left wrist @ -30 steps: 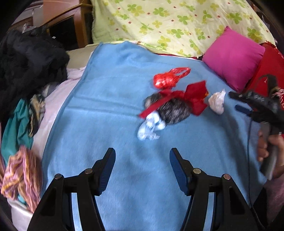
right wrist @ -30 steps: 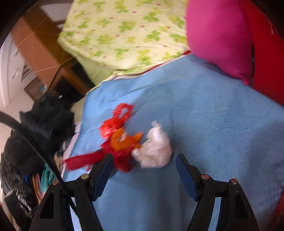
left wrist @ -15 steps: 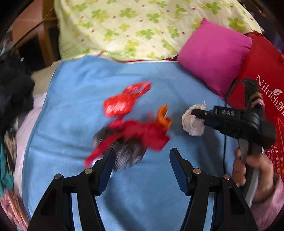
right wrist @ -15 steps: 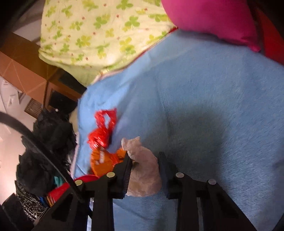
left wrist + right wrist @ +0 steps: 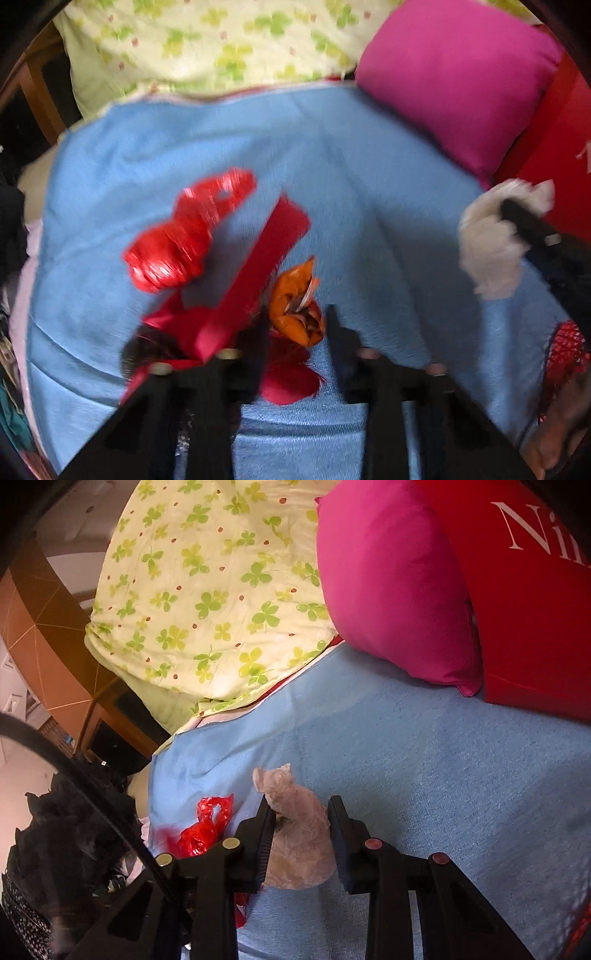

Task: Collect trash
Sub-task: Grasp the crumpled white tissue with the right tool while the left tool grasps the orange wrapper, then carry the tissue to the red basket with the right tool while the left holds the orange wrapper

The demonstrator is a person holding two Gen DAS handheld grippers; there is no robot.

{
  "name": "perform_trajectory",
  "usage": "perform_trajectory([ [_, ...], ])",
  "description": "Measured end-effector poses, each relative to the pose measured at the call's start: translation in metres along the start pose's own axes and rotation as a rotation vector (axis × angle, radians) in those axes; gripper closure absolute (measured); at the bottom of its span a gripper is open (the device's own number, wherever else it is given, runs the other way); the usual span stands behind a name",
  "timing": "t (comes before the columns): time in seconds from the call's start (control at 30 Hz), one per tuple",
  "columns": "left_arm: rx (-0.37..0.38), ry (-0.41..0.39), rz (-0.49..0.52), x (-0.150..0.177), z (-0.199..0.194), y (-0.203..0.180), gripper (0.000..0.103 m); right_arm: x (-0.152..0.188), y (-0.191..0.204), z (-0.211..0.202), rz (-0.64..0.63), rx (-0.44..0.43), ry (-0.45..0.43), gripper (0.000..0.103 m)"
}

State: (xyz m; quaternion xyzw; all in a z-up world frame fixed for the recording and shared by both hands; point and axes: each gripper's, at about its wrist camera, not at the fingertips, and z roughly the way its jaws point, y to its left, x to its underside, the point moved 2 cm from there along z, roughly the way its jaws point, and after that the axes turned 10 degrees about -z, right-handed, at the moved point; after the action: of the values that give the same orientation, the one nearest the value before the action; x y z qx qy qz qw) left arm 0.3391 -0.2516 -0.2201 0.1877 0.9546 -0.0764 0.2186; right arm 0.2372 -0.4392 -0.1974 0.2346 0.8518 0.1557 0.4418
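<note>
On the blue blanket (image 5: 369, 166), an orange wrapper (image 5: 295, 314) sits between the fingers of my left gripper (image 5: 295, 332). The jaws are closing and both pads touch the wrapper's sides. Around it lie a crumpled red plastic bag (image 5: 184, 236), a red cloth strip (image 5: 258, 269) and a dark fuzzy lump (image 5: 136, 350). My right gripper (image 5: 301, 830) is shut on a white crumpled paper wad (image 5: 299, 842) and holds it off the blanket. In the left wrist view that wad (image 5: 484, 251) hangs at the right edge, near the red bag (image 5: 546, 147).
A pink cushion (image 5: 399, 590) and a clover-print pillow (image 5: 207, 602) lie at the head of the blanket. The red bag (image 5: 535, 609) with white lettering stands on the right. A heap of dark clothes (image 5: 74, 830) lies off the left edge. A hand (image 5: 554, 435) shows at the lower right.
My left gripper moved forward over the red pile and its jaws came together on the orange wrapper. My right gripper shut on the white wad and carried it right, towards the red bag.
</note>
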Motion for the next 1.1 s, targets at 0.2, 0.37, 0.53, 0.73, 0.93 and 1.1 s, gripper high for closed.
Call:
perform_trajectory([
  [0.2, 0.059, -0.078, -0.051, 0.004, -0.023, 0.007, 0.079, -0.001, 0.001, 0.001, 0.005, -0.017, 0.006, 0.072],
  [0.37, 0.137, -0.167, -0.067, 0.018, -0.08, 0.015, 0.079, -0.002, 0.013, -0.011, -0.043, -0.037, -0.024, 0.072],
  [0.53, 0.142, -0.275, -0.059, 0.04, -0.145, 0.017, 0.079, 0.002, 0.031, -0.03, -0.095, -0.071, -0.053, 0.072],
  [0.73, 0.031, -0.397, -0.018, 0.074, -0.212, 0.009, 0.079, 0.019, 0.061, -0.076, -0.22, -0.124, -0.097, 0.072],
  [0.93, -0.071, -0.514, 0.015, 0.107, -0.264, -0.002, 0.079, 0.041, 0.067, -0.138, -0.308, -0.148, -0.186, 0.072],
  [1.1, -0.102, -0.563, 0.042, 0.128, -0.29, -0.012, 0.079, 0.07, 0.054, -0.177, -0.312, -0.137, -0.186, 0.072],
])
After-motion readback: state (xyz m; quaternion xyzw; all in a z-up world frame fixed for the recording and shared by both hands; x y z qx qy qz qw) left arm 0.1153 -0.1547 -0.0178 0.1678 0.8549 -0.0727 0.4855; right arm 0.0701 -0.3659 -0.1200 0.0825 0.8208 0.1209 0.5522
